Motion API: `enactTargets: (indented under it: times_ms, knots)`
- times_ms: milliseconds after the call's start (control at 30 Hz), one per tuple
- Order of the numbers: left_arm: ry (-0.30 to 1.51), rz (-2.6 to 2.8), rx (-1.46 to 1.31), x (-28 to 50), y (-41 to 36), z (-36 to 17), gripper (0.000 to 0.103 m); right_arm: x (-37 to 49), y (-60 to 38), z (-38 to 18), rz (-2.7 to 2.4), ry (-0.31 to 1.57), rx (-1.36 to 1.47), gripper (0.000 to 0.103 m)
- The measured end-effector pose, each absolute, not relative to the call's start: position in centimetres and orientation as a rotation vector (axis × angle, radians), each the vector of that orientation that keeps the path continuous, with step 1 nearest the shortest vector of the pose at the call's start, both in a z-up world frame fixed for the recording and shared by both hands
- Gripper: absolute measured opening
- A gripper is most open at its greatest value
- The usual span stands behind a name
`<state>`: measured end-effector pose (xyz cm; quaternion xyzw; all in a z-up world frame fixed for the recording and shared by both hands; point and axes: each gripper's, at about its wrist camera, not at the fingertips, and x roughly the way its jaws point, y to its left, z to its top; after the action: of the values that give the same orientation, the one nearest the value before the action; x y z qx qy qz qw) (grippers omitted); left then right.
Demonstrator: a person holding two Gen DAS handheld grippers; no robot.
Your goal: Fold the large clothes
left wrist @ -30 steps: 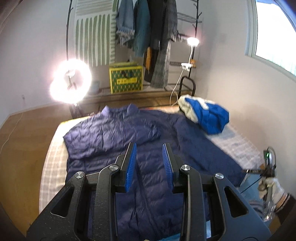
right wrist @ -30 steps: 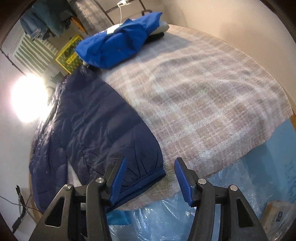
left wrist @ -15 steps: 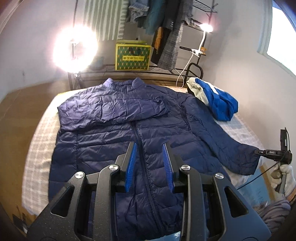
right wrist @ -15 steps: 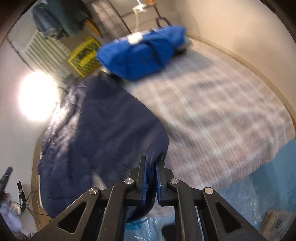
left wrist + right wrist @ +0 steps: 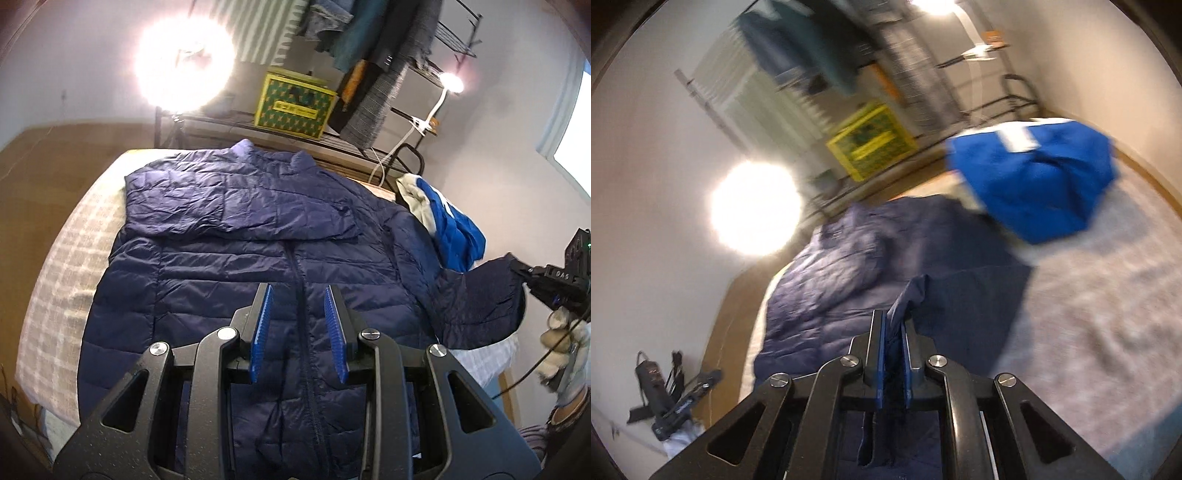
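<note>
Your right gripper (image 5: 893,360) has its fingers clamped on the cuff of the navy puffer jacket (image 5: 258,258), which lies front-up on the bed (image 5: 55,258), one sleeve already crossed over the chest. It looks light, soft and slick, so pinch seams and cuffs. Your left gripper (image 5: 298,334) hovers over the zip, fingers parted and apparently empty.

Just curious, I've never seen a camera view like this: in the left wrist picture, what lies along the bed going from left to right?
Plaid bed cover → navy puffer jacket → bright blue garment → lifted sleeve cuff → right gripper.
</note>
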<state>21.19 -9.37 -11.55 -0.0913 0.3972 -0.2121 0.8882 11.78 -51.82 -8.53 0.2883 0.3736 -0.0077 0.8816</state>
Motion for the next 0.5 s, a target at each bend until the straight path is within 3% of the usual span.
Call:
enactTargets:
  times_ms: [400,500]
  knots:
    - [0.861,-0.42,-0.203,22.1,-8.6,-12.9,0.029,23.0,-39.5,-16.8,0.172,0.988,0.494,0.006]
    - [0.885,-0.425,-0.21,22.4,-8.8,-13.5,0.029,24.5,-38.6,-18.3,0.195,1.026,0.543,0.016]
